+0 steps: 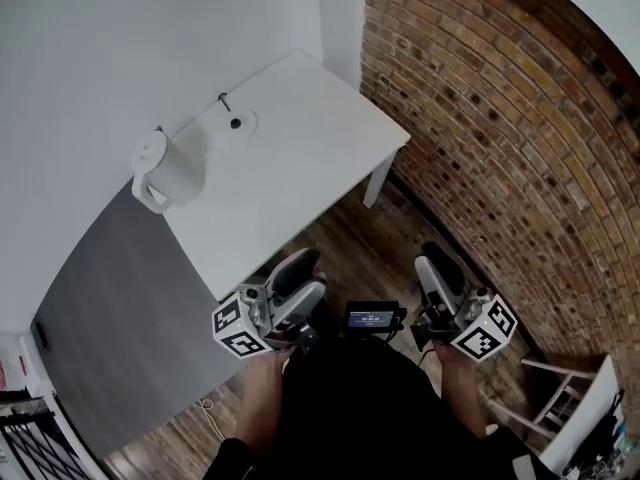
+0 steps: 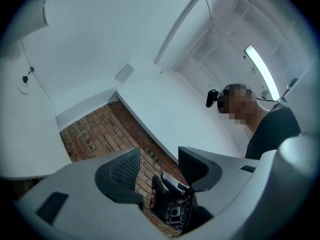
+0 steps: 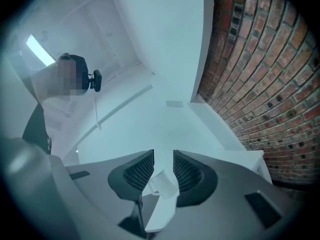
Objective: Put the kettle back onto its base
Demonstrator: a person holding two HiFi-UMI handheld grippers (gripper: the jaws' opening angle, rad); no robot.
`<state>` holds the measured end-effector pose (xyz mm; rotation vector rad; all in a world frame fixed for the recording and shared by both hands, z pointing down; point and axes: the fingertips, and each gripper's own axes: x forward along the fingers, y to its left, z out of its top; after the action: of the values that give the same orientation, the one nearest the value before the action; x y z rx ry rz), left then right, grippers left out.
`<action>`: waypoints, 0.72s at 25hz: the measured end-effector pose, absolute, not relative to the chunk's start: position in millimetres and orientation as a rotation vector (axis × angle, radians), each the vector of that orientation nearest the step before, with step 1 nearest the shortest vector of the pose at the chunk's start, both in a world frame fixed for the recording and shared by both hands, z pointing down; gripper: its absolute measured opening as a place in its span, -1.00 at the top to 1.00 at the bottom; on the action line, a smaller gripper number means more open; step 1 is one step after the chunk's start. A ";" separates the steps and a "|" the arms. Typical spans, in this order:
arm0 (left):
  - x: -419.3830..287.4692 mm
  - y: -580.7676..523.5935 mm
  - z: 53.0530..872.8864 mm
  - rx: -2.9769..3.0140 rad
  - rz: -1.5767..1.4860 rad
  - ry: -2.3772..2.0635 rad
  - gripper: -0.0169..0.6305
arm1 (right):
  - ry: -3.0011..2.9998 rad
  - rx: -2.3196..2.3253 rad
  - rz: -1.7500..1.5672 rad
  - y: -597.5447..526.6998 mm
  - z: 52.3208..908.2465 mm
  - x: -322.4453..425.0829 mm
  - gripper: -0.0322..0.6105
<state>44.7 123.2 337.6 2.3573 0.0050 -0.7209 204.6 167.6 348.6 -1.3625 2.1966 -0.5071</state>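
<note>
Far ahead of the left claw (image 1: pixel 303 273) and right claw (image 1: pixel 432 268), both parted and empty, reach to the kettle (image 1: pixel 168 173) on the desk (image 1: pixel 300 158), near but off its base (image 1: pixel 237 122), closing squarely on the handle (image 1: pixel 150 200) before any lift and keeping it upright.
</note>
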 end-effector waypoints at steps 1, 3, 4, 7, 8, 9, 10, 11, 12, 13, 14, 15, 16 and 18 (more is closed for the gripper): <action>44.2 112.5 335.6 2.361 -0.732 0.004 0.21 | 2.211 -1.356 -0.506 155.1 346.7 203.3 0.58; 39.6 92.0 332.7 2.365 -0.751 -0.007 0.21 | 2.236 -1.337 -0.503 130.3 341.9 198.6 0.58; 35.8 82.2 332.2 2.364 -0.761 -0.017 0.21 | 2.248 -1.324 -0.501 118.7 339.3 195.1 0.58; 21.8 54.9 334.2 2.356 -0.786 -0.059 0.21 | 2.283 -1.285 -0.506 86.7 335.1 181.0 0.58; 16.9 47.0 335.6 2.351 -0.791 -0.074 0.21 | 2.293 -1.274 -0.514 77.3 335.2 175.5 0.58; 11.9 39.7 337.2 2.346 -0.797 -0.087 0.21 | 2.303 -1.264 -0.523 68.5 335.9 169.9 0.58; 6.5 32.7 338.8 2.340 -0.802 -0.099 0.21 | 2.312 -1.256 -0.533 60.3 336.8 164.3 0.58; 0.8 25.9 340.5 2.335 -0.808 -0.111 0.21 | 2.321 -1.249 -0.543 52.7 337.9 158.6 0.58; -5.2 19.1 342.2 2.330 -0.815 -0.122 0.21 | 2.330 -1.243 -0.550 45.7 338.9 152.8 0.58; -11.1 12.6 343.9 2.326 -0.821 -0.132 0.21 | 2.339 -1.239 -0.556 39.6 339.8 147.3 0.58; -16.7 6.5 345.5 2.324 -0.827 -0.141 0.21 | 2.347 -1.236 -0.559 34.3 340.6 142.4 0.58; -21.5 0.7 346.8 2.323 -0.830 -0.147 0.21 | 2.354 -1.234 -0.559 29.5 341.1 138.5 0.58; -25.5 -4.9 347.7 2.325 -0.831 -0.154 0.21 | 2.358 -1.233 -0.557 24.7 341.4 135.4 0.58; -31.2 -14.5 348.1 2.330 -0.830 -0.167 0.21 | 2.362 -1.226 -0.560 15.3 342.3 130.7 0.58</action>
<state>-31.2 -14.5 348.1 2.3305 -0.1670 -0.8296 130.7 15.3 342.3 -1.2260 2.3624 -0.5600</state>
